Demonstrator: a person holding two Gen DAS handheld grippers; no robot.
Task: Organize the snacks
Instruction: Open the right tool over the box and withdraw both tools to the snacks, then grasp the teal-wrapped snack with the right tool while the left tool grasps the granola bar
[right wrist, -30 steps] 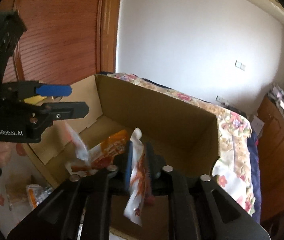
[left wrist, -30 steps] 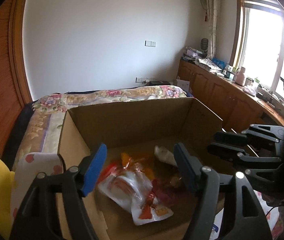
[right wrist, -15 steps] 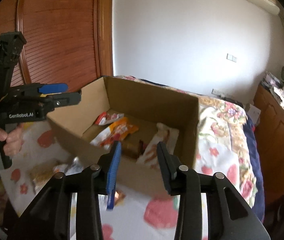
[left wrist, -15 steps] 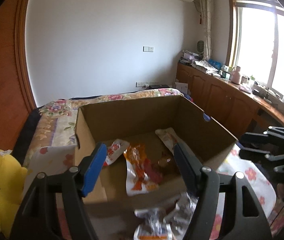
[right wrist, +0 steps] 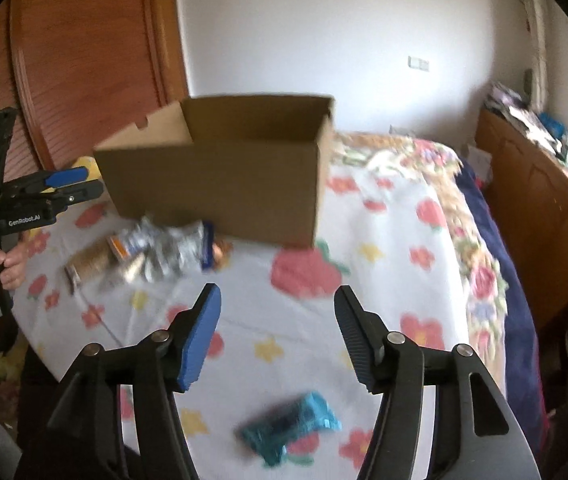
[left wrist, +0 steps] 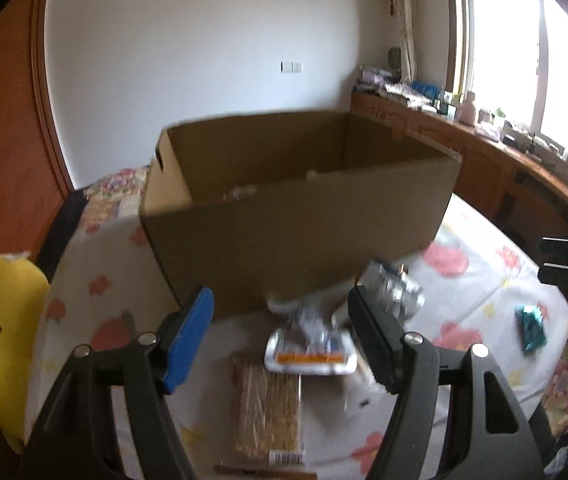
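1. I see a plain brown cardboard box [left wrist: 300,216], rectangular and open-topped, on a bed [right wrist: 384,240] covered with a soft white floral sheet.
2. Inside the box I make out only pale wrapper tips above the near wall; the contents are otherwise hidden.
3. Just in front of the box lies a heap of crinkly foil and clear-plastic snacks [left wrist: 312,340], with a flat tan cracker pack [left wrist: 267,412] nearest my left camera.
4. A shiny teal packet [right wrist: 290,428] lies alone, well apart from the box, toward my right camera.
5. My left hand-held gripper [left wrist: 281,336] is spread wide, released, hovering over the heap and touching nothing.
6. My right hand-held gripper [right wrist: 277,334] is also wide open and empty, above the teal packet.
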